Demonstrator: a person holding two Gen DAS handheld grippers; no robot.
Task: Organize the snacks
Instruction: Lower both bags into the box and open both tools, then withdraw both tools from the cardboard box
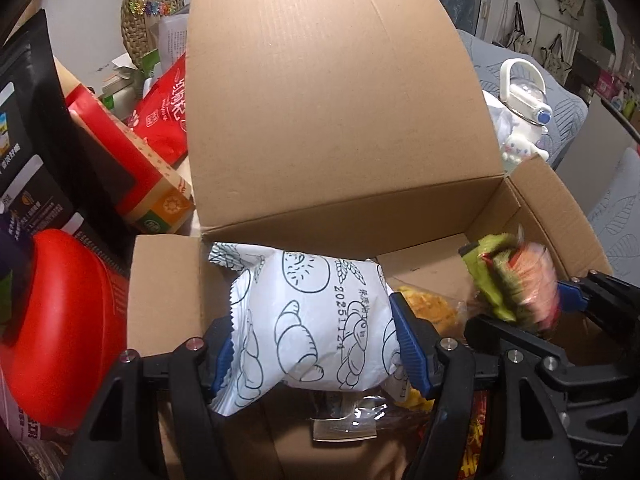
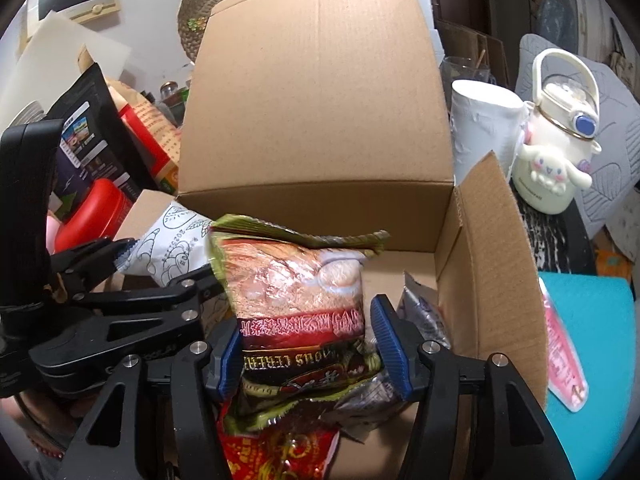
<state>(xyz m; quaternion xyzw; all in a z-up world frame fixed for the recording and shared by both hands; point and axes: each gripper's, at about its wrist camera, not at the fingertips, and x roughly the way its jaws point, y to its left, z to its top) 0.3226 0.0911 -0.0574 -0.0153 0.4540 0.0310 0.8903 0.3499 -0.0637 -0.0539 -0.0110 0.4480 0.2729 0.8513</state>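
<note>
**Snacks are going into the box, 2 more on the way**

The big brown cardboard box [image 1: 332, 128] is already holding some snacks: a yellow packet [image 1: 430, 306], a red shiny packet [image 2: 276, 456] and a grey packet [image 2: 424, 312] are lying at the bottom. 2 more are hanging just over the opening.

The left gripper [image 1: 312, 344] is squeezing the white bread bag with drawn rolls [image 1: 308, 316], one blue pad on each side. The right gripper [image 2: 308, 344] is around the green and red cereal packet [image 2: 296, 304]. Its left pad is touching the packet, but its right pad is standing a little apart, so it is letting go.
</note>
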